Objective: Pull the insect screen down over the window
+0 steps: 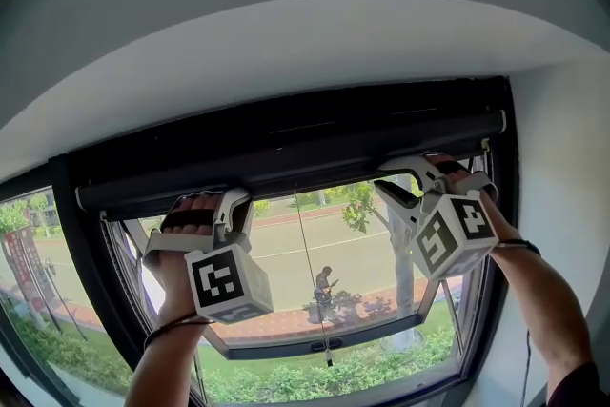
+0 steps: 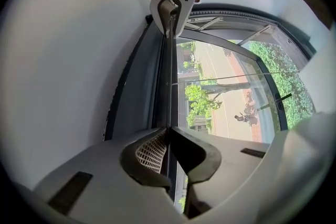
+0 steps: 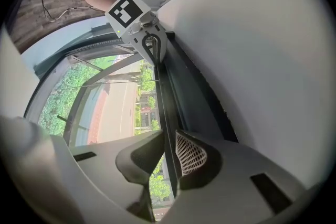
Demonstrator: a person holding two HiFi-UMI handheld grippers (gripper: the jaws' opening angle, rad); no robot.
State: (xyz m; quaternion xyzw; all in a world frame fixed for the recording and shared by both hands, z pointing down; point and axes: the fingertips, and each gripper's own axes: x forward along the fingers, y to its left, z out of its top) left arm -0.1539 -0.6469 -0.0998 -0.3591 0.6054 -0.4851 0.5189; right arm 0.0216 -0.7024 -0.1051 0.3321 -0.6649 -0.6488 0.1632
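So far: insect screen (image 1: 286, 143) undrawn, rolled above both grippers; window (image 1: 276, 248) uncovered.
Left gripper (image 2: 168, 131): clamped on pull bar (image 2: 167, 92) running ahead between its jaws.
Right gripper (image 3: 170, 136): likewise clamped.
Remaining: whole downward pull.

The screen bar (image 1: 315, 165) runs across the top of the window frame (image 1: 81, 234), just under the wall (image 1: 286, 43). My left gripper (image 2: 168, 131) is on the left part of this bar and my right gripper (image 3: 171, 134) on the right part, well apart from each other. The edge of the bar lies between the jaws of each one and touches them. A cord (image 1: 307, 272) hangs down between the two grippers. Under them, the sash (image 1: 315, 336) is tilted outward. Behind the glass, down on the ground, a person (image 1: 324, 284) is near a tree trunk (image 1: 405, 276), on its left.
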